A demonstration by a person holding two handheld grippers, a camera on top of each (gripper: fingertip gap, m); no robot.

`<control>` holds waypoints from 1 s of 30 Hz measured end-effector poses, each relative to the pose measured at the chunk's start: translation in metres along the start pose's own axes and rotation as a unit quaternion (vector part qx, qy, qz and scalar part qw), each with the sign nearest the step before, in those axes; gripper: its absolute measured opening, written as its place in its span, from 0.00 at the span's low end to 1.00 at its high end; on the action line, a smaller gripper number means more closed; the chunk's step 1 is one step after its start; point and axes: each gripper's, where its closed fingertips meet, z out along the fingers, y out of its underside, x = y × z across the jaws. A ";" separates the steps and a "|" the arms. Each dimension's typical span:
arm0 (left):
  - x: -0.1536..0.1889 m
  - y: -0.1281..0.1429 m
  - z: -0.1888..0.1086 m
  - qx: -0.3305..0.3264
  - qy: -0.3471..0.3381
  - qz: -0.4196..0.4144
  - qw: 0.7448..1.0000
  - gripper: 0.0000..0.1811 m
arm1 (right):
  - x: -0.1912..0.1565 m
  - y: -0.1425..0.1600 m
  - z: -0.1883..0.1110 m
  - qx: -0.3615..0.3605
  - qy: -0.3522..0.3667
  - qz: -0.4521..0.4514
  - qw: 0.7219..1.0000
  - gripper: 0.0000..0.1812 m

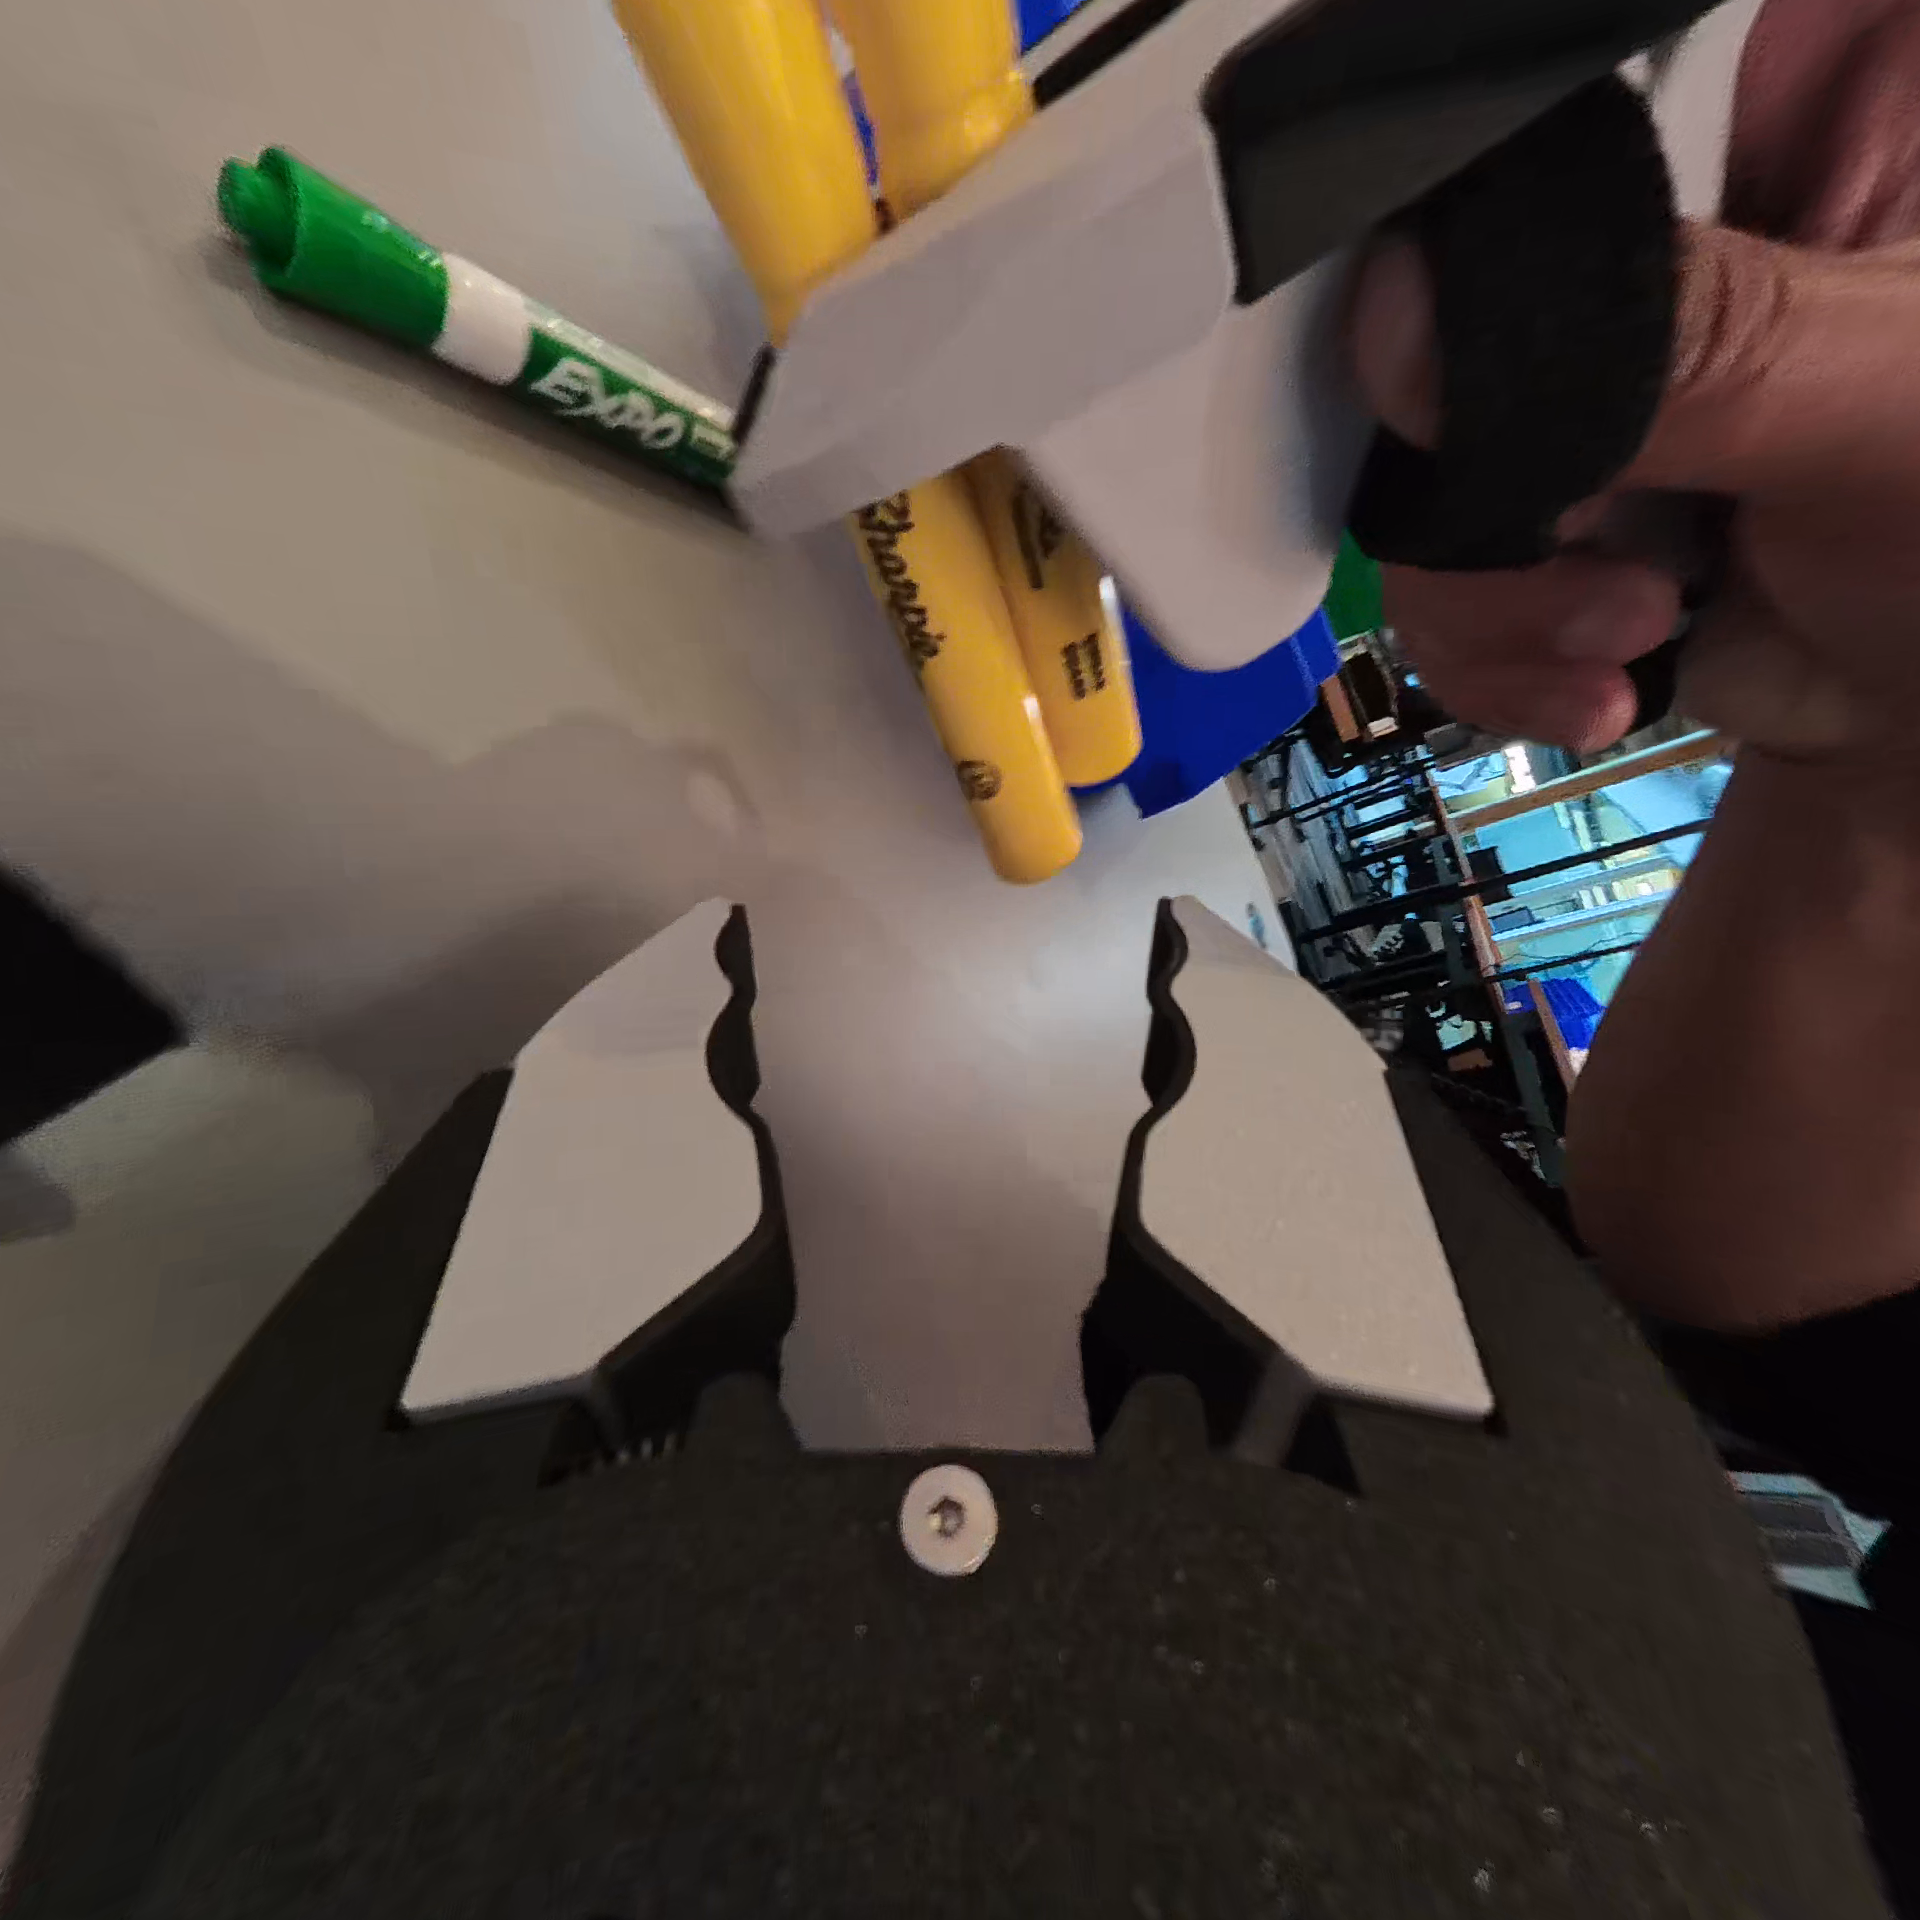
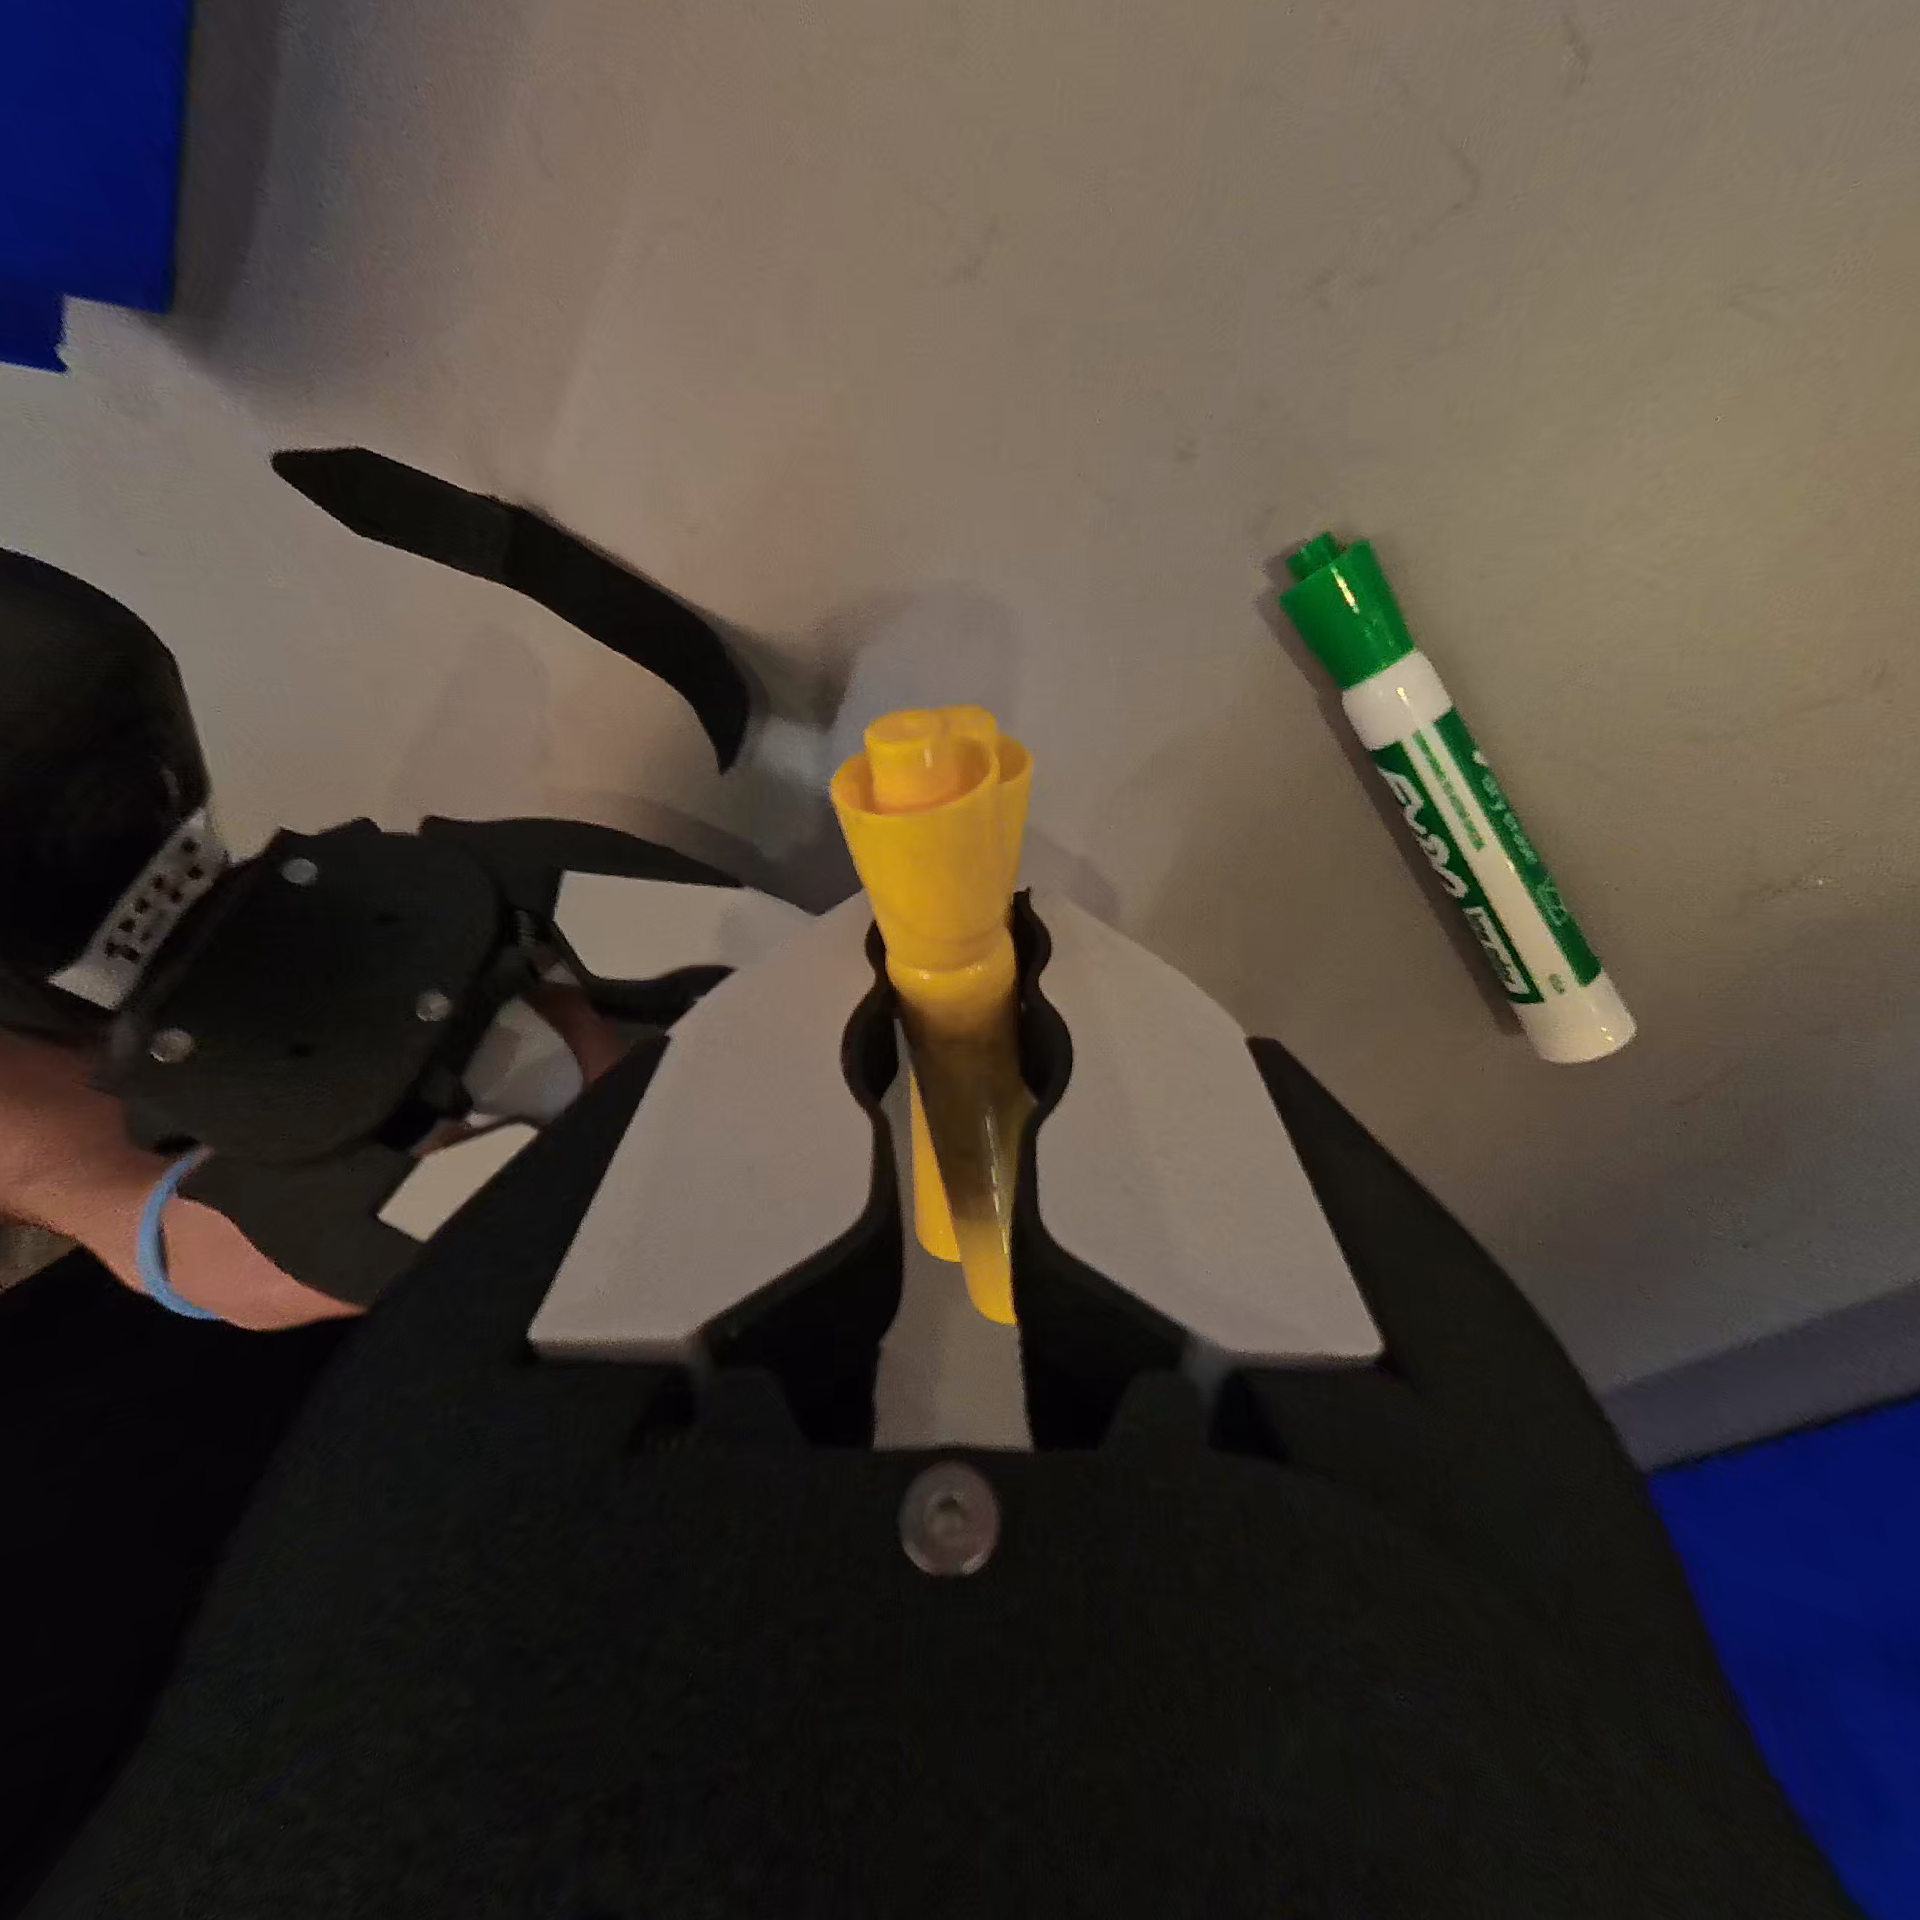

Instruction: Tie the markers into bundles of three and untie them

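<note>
My right gripper [image 2: 956, 935] is shut on a bunch of yellow markers [image 2: 935, 821] and holds them caps forward above the white table [image 2: 1143, 416]. In the left wrist view two of these yellow markers [image 1: 966, 675] show, clamped in the right gripper [image 1: 831, 395]. My left gripper [image 1: 951, 914] is open and empty, just below the markers' rear ends. It also shows in the right wrist view [image 2: 717, 930], to the left of the bunch. A black strap [image 2: 582, 592] lies curled on the table beyond it. A green marker [image 2: 1455, 810] lies loose on the table to the right and shows in the left wrist view too [image 1: 457, 312].
A blue bin [image 1: 1226, 707] stands behind the markers. Blue surfaces show at the top left [image 2: 83, 156] and bottom right [image 2: 1787, 1610] of the right wrist view. A person's hand [image 1: 1714, 468] holds the right gripper. Shelving [image 1: 1455, 883] stands past the table's edge. From either gripper's tips it is about 15 cm to the black strap [image 2: 582, 592].
</note>
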 end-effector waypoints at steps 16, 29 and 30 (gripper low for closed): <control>-0.017 -0.006 0.034 -0.016 -0.109 0.059 0.992 0.42 | -0.007 -0.014 0.008 0.046 -0.058 0.046 0.996 0.11; -0.048 -0.017 0.021 -0.104 -0.236 0.119 0.959 0.41 | -0.007 -0.033 0.008 0.173 -0.181 0.166 0.954 0.11; -0.050 -0.016 0.019 -0.118 -0.246 0.126 0.954 0.40 | -0.006 -0.036 0.006 0.190 -0.197 0.183 0.944 0.11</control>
